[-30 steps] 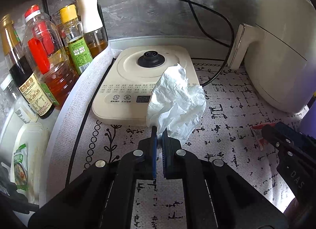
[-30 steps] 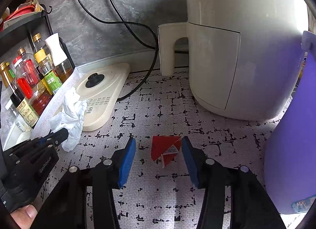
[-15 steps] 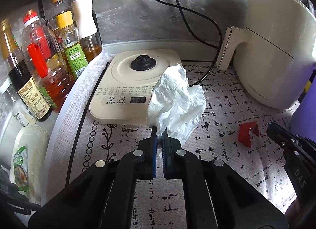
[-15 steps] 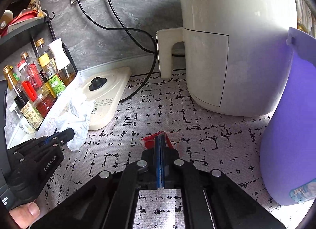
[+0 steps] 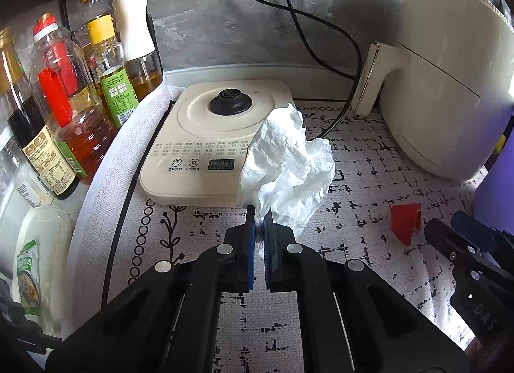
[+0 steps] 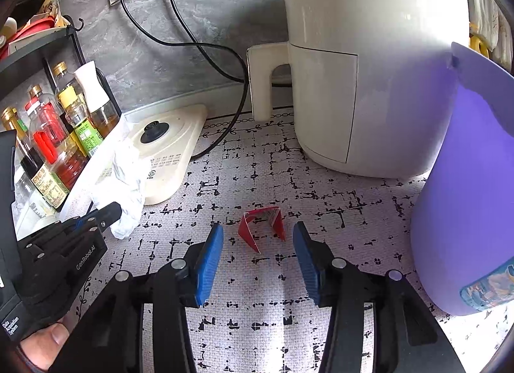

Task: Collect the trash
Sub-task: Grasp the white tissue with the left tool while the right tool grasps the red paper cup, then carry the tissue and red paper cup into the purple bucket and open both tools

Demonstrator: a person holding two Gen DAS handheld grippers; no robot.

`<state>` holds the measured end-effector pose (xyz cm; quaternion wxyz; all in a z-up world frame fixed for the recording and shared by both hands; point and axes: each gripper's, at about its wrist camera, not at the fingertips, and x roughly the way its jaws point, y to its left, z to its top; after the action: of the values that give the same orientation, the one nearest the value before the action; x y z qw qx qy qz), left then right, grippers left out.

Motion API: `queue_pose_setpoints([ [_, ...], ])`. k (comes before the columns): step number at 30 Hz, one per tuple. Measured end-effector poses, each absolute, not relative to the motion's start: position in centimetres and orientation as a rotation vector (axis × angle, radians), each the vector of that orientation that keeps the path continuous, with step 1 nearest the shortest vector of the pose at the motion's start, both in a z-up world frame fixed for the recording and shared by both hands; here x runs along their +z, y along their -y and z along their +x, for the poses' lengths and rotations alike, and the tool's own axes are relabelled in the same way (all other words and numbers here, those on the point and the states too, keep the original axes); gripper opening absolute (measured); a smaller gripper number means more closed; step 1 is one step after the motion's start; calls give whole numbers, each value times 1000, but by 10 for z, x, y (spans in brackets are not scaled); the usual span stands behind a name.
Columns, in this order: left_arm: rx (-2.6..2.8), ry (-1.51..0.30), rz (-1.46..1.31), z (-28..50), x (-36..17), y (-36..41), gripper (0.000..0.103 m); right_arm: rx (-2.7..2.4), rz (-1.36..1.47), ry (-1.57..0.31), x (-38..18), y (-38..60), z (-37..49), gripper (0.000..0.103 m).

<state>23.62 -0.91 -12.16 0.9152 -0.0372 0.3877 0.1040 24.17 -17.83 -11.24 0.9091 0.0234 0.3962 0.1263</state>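
Left gripper: jaws nearly closed, pinching the lower edge of the crumpled white tissue. The tissue leans against the front right corner of the kettle base and partly covers it.

Right gripper: jaws wide, nothing held. The red wrapper sits on the worktop just ahead of the gap between the fingertips, folded like a tent, touching neither pad.

Clearances: bare patterned mat lies around the wrapper on all sides. To the right is the purple container, close to the right finger. Behind it is the air fryer, well apart from the wrapper. A black cable runs from the wall sockets down past the fryer handle. Left of the left gripper the mat edge drops to a row of oil and sauce bottles, tight against the kettle base.

Change versus half a second ago: the right jaws were shut on the wrapper and now stand open, with the wrapper back on the mat. The left grip on the tissue is unchanged.

Hard to read: the wrapper's print is too small. The purple container is cut off by the frame edge. How deep the tissue sits between the left pads can't be told.
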Motion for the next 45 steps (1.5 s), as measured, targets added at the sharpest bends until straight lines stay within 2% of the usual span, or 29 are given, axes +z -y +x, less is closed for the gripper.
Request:
queue_pose_setpoints([
  [2, 220, -800, -77, 240, -122, 9, 5, 265, 47, -823, -115, 177, 248, 46],
  [3, 223, -802, -77, 241, -122, 9, 5, 268, 46, -827, -116, 176, 252, 51],
  [4, 227, -804, -76, 243, -123, 8, 5, 267, 42, -827, -118, 176, 255, 62],
  [6, 236, -809, -77, 247, -124, 8, 5, 269, 38, -823, -120, 174, 262, 69],
  [11, 243, -824, -70, 252, -126, 9, 5, 282, 31, -845, -132, 171, 279, 72],
  [12, 243, -826, -66, 252, -126, 10, 5, 284, 32, -847, -134, 170, 282, 68],
  [13, 242, -826, -63, 252, -125, 11, 5, 289, 30, -855, -137, 169, 284, 54],
  [14, 240, -825, -62, 251, -124, 11, 5, 294, 25, -869, -140, 167, 286, 46],
  [15, 238, -823, -60, 250, -123, 11, 5, 296, 19, -881, -142, 166, 287, 30],
  [28, 180, -747, -69, 214, -86, 12, 5, 288, 90, -786, -94, 175, 239, 30],
  [45, -48, -594, -27, 147, 8, 61, 5, 175, 107, -538, 31, 210, 125, 30],
])
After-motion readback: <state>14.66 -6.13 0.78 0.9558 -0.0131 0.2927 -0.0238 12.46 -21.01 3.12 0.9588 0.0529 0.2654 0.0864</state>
